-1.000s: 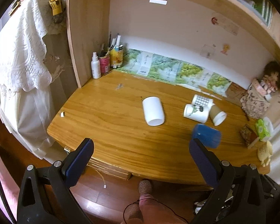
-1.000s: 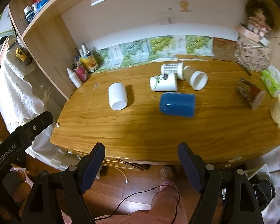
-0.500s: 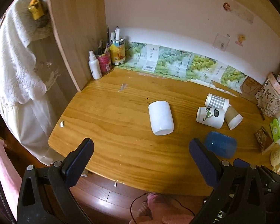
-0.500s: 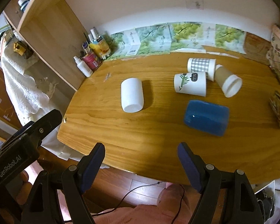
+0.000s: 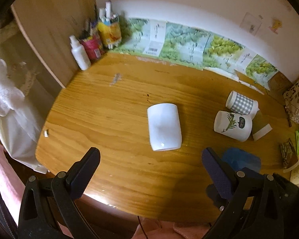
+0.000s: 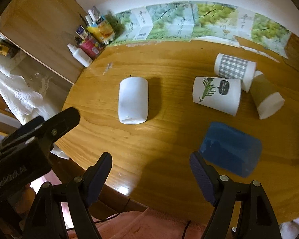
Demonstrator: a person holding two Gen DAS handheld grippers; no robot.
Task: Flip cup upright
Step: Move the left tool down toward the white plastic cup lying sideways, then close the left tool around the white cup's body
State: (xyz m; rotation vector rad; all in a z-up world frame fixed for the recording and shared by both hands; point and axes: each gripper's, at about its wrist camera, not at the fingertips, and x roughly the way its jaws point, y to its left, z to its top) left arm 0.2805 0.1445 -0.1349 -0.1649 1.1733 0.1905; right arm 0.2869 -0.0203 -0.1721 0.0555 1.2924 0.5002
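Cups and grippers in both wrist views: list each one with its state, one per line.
plain white cup: on its side, apart from the others
bamboo-print cup: on its side
checked cup: on its side
brown cup: on its side
blue cup: on its side
left gripper: open, empty
right gripper: open, empty

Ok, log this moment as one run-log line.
phase: approach | left gripper: open, empty | right gripper: open, empty | white cup, blue cup: on their sides on table
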